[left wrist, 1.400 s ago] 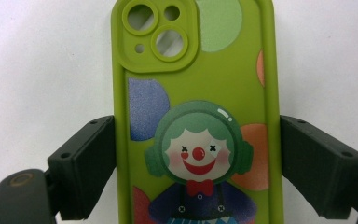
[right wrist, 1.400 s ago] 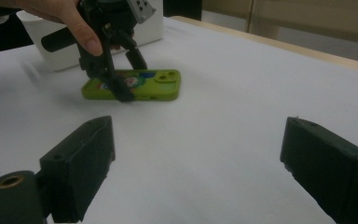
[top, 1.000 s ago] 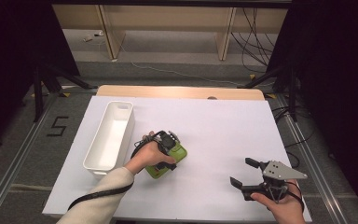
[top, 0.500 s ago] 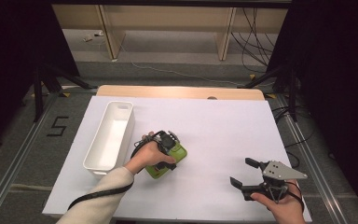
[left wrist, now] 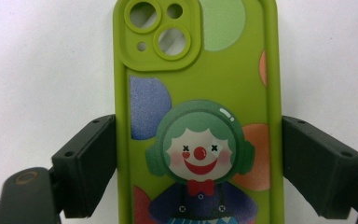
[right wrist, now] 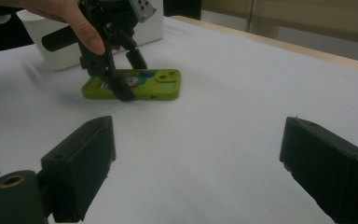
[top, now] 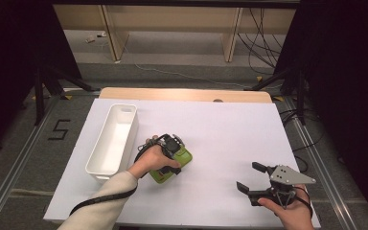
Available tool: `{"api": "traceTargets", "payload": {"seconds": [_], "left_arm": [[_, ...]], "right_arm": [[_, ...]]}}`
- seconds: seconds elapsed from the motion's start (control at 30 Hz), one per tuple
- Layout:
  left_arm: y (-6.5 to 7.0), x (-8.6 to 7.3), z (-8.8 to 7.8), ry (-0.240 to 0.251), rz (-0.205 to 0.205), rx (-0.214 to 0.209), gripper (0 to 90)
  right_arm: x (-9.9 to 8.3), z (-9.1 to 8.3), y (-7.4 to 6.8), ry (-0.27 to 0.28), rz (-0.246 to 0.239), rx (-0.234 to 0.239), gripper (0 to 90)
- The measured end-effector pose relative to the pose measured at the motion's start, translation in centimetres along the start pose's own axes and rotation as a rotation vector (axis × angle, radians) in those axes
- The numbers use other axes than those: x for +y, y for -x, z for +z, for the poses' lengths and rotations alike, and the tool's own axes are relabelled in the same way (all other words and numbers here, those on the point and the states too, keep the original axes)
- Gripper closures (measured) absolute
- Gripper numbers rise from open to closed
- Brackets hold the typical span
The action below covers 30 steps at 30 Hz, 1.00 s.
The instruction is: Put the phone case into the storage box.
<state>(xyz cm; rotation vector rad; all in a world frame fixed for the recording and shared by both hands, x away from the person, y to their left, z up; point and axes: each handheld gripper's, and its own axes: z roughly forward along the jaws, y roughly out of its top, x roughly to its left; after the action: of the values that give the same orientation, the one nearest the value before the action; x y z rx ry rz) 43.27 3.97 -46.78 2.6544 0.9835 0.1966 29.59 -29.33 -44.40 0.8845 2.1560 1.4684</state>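
Looking down from the high view, a white bin [top: 112,139] lies just left of the left gripper [top: 171,152], which covers a green case [top: 179,163] on the table [top: 230,129]; the right gripper [top: 255,181] hovers well apart, jaws apart

Left gripper view: jaws flank the case's long sides, lens end pointing away; contact unclear

Right gripper view: case [right wrist: 140,86] lies flat, lens end rightward

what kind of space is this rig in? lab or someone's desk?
Likely a lab or data-recording station, not a home desk: a white-covered table ringed by black curtains, loose cables on the floor behind it, and a taped "5" marker beside it. Two hand-held claws work a green phone case.
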Motion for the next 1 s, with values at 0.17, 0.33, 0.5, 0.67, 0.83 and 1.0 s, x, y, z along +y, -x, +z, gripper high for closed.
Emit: {"api": "traceTargets", "payload": {"seconds": [0.17,0.33,0.5,0.67,0.83,1.0], "left_arm": [[0.0,0.0,0.0,0.002,-0.003,0.000,15.7],[0.0,0.0,0.0,0.003,-0.005,0.000,15.9],[-0.2,-0.1,-0.2,0.010,-0.013,0.003,16.0],[-0.3,0.0,-0.7,0.035,-0.022,0.013,16.0],[-0.2,0.1,-1.2,0.067,-0.021,0.019,16.0],[-0.1,0.2,-1.6,0.094,-0.026,0.020,16.0]], "right_arm": [[0.0,0.0,0.0,-0.001,0.001,0.000,11.6],[0.0,0.0,0.0,-0.001,0.001,0.000,11.6],[0.0,0.0,0.0,0.000,0.001,0.000,11.6],[0.0,0.0,0.0,0.001,0.002,0.000,11.7],[0.0,0.0,0.0,0.000,0.002,0.001,11.7],[0.0,0.0,0.0,0.003,0.003,0.001,11.7]]}}
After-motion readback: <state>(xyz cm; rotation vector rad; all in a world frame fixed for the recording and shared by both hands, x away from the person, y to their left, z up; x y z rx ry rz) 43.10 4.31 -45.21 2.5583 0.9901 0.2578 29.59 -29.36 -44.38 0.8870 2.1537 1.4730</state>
